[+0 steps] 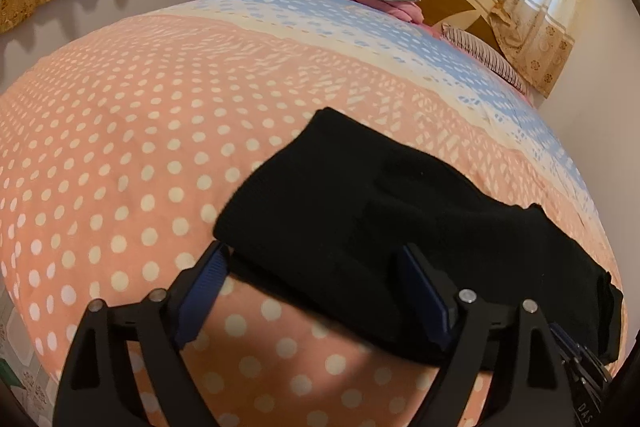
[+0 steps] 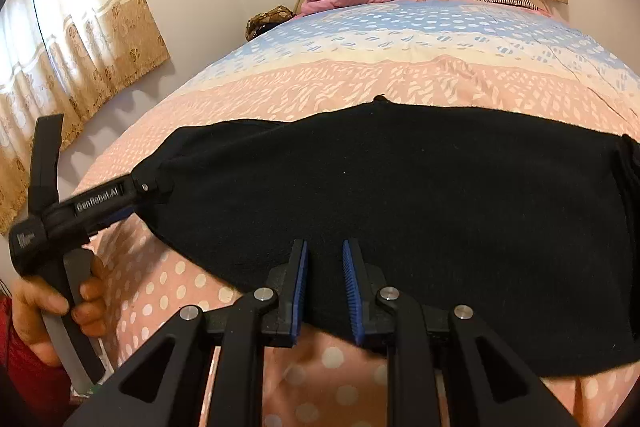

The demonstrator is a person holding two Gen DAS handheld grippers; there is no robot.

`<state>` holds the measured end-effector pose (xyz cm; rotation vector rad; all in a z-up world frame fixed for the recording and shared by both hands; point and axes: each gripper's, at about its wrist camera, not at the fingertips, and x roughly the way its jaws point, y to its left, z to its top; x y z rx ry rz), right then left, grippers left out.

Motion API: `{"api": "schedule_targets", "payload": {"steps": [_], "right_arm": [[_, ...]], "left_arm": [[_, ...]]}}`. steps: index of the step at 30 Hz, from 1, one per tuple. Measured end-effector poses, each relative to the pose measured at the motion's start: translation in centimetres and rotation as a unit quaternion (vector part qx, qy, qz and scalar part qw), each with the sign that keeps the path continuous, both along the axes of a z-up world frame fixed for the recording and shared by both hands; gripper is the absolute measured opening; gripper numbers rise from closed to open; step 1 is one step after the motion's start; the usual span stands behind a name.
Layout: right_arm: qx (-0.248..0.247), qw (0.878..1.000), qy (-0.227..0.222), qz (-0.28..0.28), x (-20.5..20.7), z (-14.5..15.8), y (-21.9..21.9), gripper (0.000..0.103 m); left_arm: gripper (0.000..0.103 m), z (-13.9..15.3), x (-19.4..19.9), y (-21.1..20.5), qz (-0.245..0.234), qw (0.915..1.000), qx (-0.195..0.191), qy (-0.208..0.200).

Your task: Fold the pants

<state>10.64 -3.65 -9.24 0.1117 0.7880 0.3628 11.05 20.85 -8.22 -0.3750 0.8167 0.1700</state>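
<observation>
Pants (image 1: 360,211), black and folded into a wide band, lie flat on the polka-dot bedspread (image 1: 120,155). From the left wrist view, the left gripper (image 1: 316,267) stands spread wide at the near left corner of the fabric; its pads don't look pressed on the cloth, so it has let go. The right wrist view adds what that one misses: the person's hand (image 2: 48,307) wrapped around the left tool's handle. There the right gripper (image 2: 325,273) sits at the pants' near edge, jaws narrow but with a gap showing; whether it actually pinches cloth can't be told. No containers anywhere.
</observation>
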Motion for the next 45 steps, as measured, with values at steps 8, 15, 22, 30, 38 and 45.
{"api": "schedule_targets", "payload": {"steps": [8,15,22,30,38,45], "right_arm": [[0.015,1.000,0.005,-0.004,-0.4,0.1,-0.7,0.020],[0.069,0.997,-0.003,-0.030,-2.0,2.3,-4.2,0.020],[0.118,0.983,-0.039,-0.136,-4.6,5.4,-12.9,0.020],[0.165,0.959,-0.045,-0.226,-7.7,6.0,-22.0,0.020],[0.255,0.950,-0.028,-0.176,-7.8,5.7,-23.9,0.029],[0.333,0.935,-0.015,-0.119,-5.2,6.1,-22.9,0.073]], "left_arm": [[0.022,0.2,-0.1,1.8,0.004,0.9951,-0.097,-0.018],[0.020,3.7,-0.6,0.1,-0.014,0.9945,-0.070,-0.076],[0.020,9.8,-1.0,-7.9,-0.128,0.9767,-0.001,-0.172],[0.020,9.8,-1.5,-20.5,-0.297,0.9346,0.012,-0.195],[0.020,5.5,-3.7,-25.9,-0.353,0.9177,0.072,-0.167],[0.020,5.4,-5.0,-27.0,-0.355,0.9092,0.114,-0.186]]}}
